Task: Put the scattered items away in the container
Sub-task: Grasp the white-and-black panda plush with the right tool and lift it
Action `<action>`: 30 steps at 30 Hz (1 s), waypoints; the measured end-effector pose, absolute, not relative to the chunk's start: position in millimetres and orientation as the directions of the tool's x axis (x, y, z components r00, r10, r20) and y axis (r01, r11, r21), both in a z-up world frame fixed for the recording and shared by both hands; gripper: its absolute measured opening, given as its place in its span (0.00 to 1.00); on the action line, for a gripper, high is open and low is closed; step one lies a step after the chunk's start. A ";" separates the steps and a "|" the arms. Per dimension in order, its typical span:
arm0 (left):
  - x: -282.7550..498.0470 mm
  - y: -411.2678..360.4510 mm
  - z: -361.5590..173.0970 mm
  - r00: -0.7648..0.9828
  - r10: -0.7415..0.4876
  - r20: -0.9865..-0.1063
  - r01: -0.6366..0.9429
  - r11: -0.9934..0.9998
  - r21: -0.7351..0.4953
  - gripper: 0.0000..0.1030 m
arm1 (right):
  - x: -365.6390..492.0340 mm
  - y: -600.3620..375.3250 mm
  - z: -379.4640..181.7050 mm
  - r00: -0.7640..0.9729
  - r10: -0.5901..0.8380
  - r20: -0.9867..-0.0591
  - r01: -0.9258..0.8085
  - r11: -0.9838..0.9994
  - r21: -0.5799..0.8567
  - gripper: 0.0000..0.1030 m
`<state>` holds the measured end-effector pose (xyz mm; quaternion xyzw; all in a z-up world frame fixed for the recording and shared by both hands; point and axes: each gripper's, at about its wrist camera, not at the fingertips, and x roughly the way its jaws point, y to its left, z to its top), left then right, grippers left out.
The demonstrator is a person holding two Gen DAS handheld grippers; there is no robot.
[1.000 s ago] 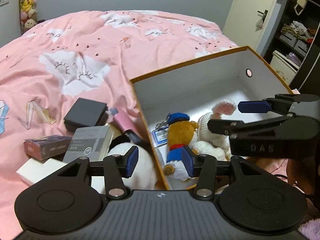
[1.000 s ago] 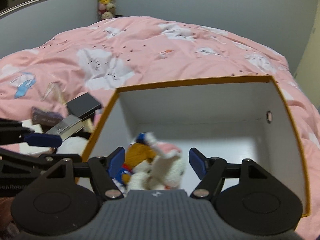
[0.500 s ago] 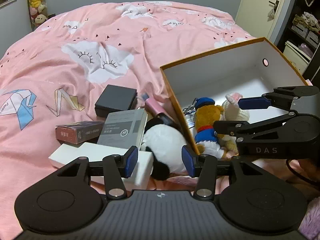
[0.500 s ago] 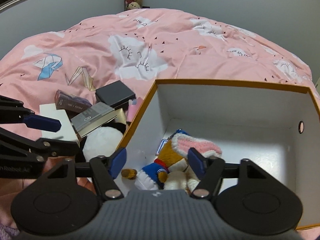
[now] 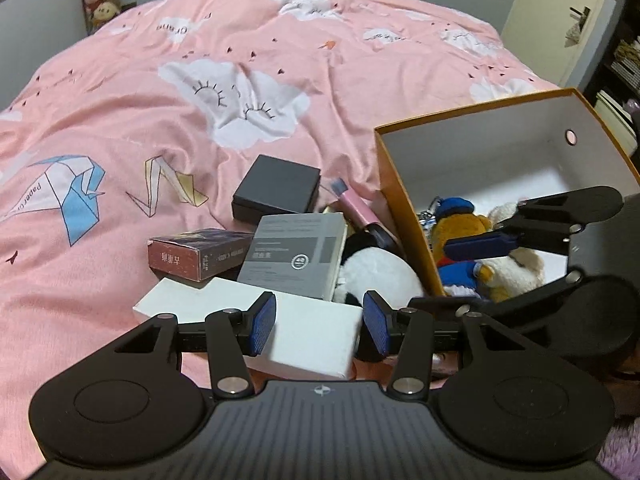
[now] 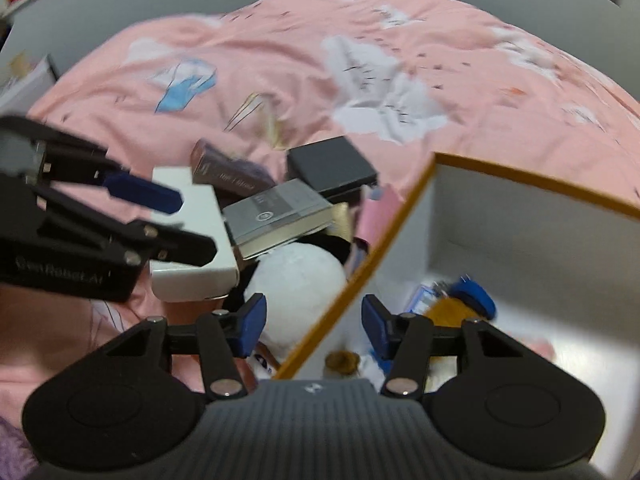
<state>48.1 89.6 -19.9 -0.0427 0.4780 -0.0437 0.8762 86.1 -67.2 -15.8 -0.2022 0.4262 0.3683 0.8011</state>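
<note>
An orange box with white inside walls lies on the pink bed. A bear plush in a blue cap and a white plush lie in it. Left of it lie a panda plush, grey book, black box, dark red carton, pink tube and white box. My left gripper hangs open above the white box. My right gripper straddles the orange wall beside the panda, jaws closing on nothing.
The pink quilt spreads wide to the left and beyond the pile. A door and dark shelves stand at the far right. Plush toys hang on the far wall. A fuzzy purple edge shows near me.
Both grippers have swung left, from over the box toward the scattered pile. The right jaws have narrowed and the white plush now lies in the box.
</note>
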 end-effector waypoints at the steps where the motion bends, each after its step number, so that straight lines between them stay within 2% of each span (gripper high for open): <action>1: 51.6 91.0 -20.9 0.530 -0.118 -0.840 0.034 0.992 -0.118 0.55 | 88.4 -61.8 -17.5 0.351 0.416 -0.839 -0.788 0.615 -0.025 0.56; 2: 54.3 91.8 -22.0 0.522 -0.120 -0.845 0.037 0.992 -0.118 0.55 | 90.7 -57.2 -18.8 0.341 0.409 -0.846 -0.807 0.589 -0.041 0.61; 3: 57.4 92.5 -22.9 0.514 -0.124 -0.849 0.044 0.992 -0.118 0.55 | 93.3 -53.2 -20.2 0.340 0.397 -0.853 -0.821 0.567 -0.063 0.62; 9: 71.9 97.8 -26.1 0.486 -0.103 -0.868 0.048 0.995 -0.091 0.55 | 105.2 -47.5 -15.9 0.327 0.364 -0.872 -0.895 0.414 -0.163 0.61; 14: 80.0 103.7 -28.2 0.467 -0.118 -0.876 0.057 0.993 -0.104 0.55 | 111.2 -42.6 -0.7 0.205 0.403 -0.892 -0.951 0.298 -0.084 0.61; 20: 88.1 105.8 -29.7 0.457 -0.127 -0.880 0.070 0.992 -0.107 0.55 | 117.3 -13.6 -24.6 0.120 0.310 -0.943 -0.981 0.183 -0.065 0.61; 26: 93.3 113.0 -31.9 0.452 -0.114 -0.885 0.052 0.993 -0.102 0.55 | 131.0 9.7 -50.3 0.033 0.239 -0.971 -0.986 0.168 0.008 0.79; 30: 95.3 117.1 -33.0 0.450 -0.111 -0.886 0.040 0.994 -0.104 0.55 | 135.5 15.6 -60.8 0.018 0.223 -0.975 -0.982 0.186 0.025 0.81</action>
